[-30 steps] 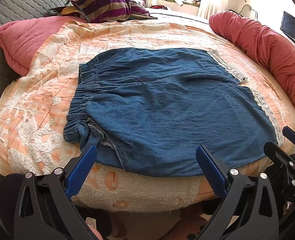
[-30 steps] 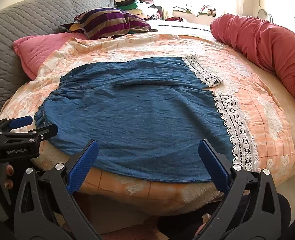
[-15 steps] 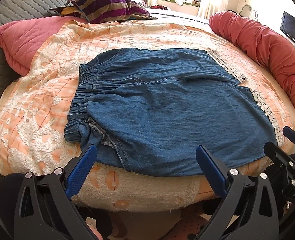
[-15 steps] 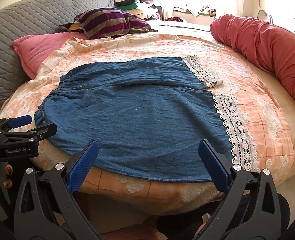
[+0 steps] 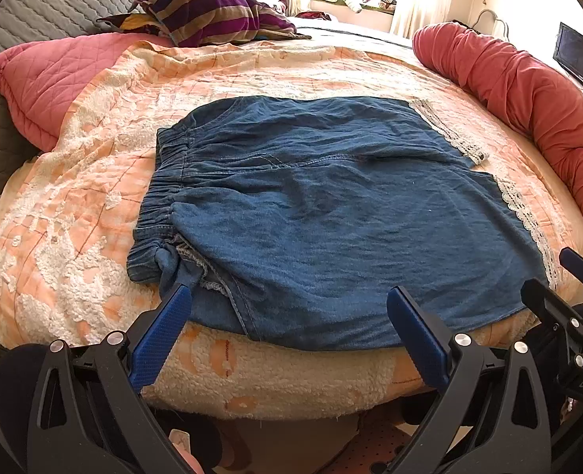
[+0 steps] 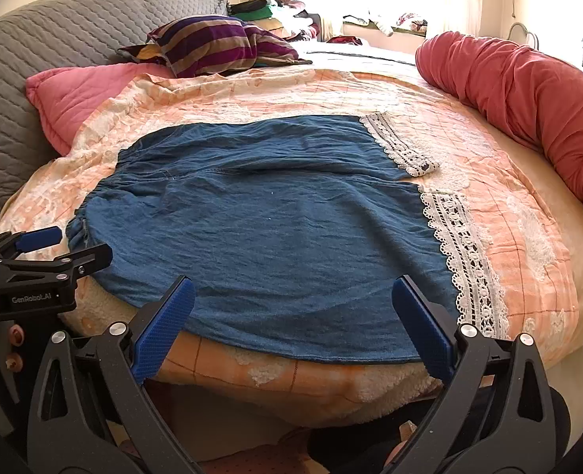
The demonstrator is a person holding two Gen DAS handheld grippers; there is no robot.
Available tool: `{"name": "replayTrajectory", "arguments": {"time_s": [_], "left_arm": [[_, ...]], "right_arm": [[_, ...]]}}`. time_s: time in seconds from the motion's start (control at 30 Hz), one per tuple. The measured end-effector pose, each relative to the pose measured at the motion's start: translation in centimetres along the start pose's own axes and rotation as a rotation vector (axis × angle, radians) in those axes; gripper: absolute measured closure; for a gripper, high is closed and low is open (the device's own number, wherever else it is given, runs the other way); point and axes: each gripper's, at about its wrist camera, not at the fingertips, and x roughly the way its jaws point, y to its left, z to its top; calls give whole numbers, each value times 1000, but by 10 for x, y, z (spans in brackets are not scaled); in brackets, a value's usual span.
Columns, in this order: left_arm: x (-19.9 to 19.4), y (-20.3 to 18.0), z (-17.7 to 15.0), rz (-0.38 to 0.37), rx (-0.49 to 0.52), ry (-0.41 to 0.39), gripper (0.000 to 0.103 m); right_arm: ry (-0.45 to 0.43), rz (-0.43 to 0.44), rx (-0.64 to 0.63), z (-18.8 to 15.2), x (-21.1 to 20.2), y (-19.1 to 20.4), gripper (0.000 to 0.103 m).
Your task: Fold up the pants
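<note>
Left wrist view: left gripper [image 5: 289, 318] hangs at bottom centre, jaws spread wide, nothing held, just short of the blue denim pants [image 5: 331, 213] laid flat mid-frame on a peach quilt [image 5: 106, 126]. Right gripper [image 6: 293, 312] likewise agape and empty, w/ the lace-trimmed hems [image 6: 465, 245] at right. Fabric looks soft, light, floppy, prob. best pinched at near-edge corners: gathered waistband [image 5: 161, 205] at left, hem at right.
</note>
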Motion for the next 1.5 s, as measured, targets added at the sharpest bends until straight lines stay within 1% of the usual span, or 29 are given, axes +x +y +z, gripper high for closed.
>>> {"name": "replayTrajectory", "arguments": {"time_s": [0.53,0.77,0.93,1.1,1.17,1.23,1.3,1.4,1.5], "left_arm": [[4,7,4,-4,-14,0,4],[9,20,12,1,-42,-5,4],[16,36,27,21,-69,-6,4],[31,58,45,30,-114,32,4],[38,68,55,31,-136,50,4],[43,80,66,50,-158,46,4],[47,89,80,66,-168,33,4],[57,102,98,65,-190,34,4],[69,116,117,85,-211,32,4]], "right_arm": [[15,-1,-10,2,4,0,9],[17,10,-42,16,15,6,9],[48,60,-50,40,34,11,9],[80,114,-80,69,59,23,9],[89,112,-104,81,70,27,9],[97,131,-107,93,80,31,9],[107,171,-102,105,88,32,9],[91,177,-150,124,99,40,9],[69,193,-198,140,109,50,9]]}}
